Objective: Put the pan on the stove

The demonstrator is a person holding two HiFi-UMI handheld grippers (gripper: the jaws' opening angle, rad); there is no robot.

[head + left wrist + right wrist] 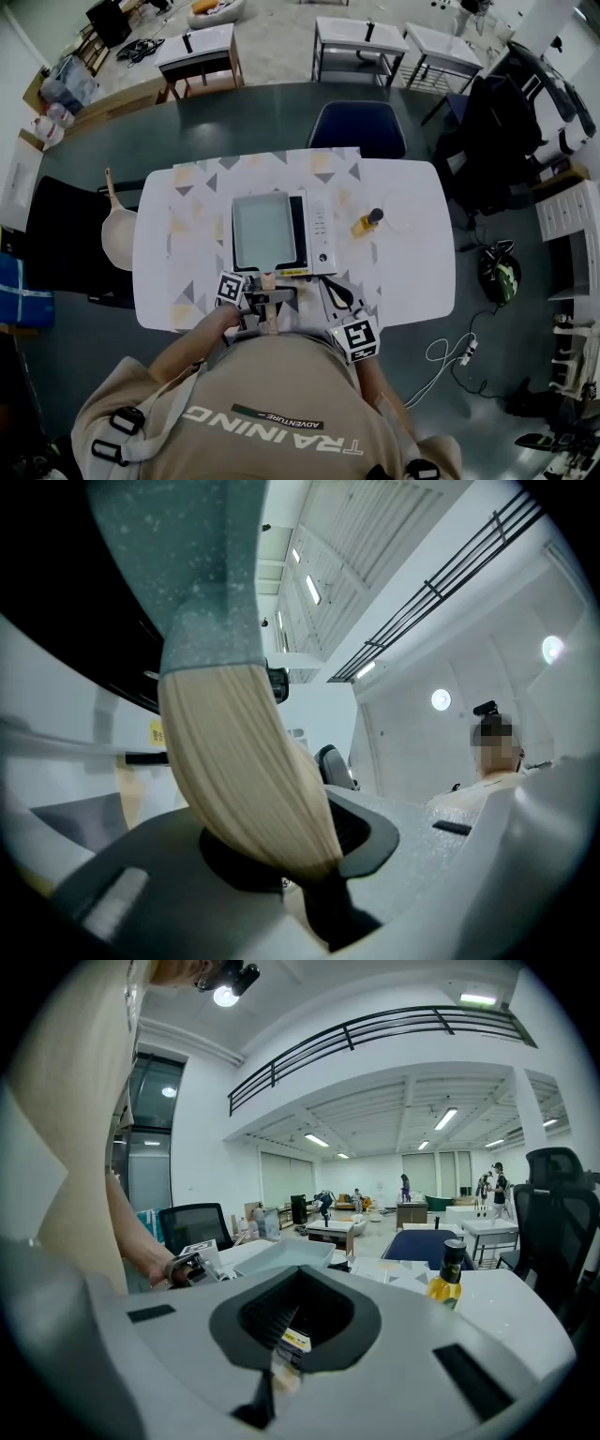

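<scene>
A grey rectangular pan lies over the top of the white stove in the middle of the table; whether it rests on it I cannot tell. Its pale wooden handle points toward me. My left gripper is shut on that handle. In the left gripper view the handle runs up between the jaws to the pan's speckled underside. My right gripper hovers just right of the handle, near the stove's front corner, shut and empty. The right gripper view shows the pan ahead on the left.
A small oil bottle stands right of the stove, seen as the bottle from the right gripper. A patterned cloth covers the table's left half. A blue chair is at the far side and a black chair at the left.
</scene>
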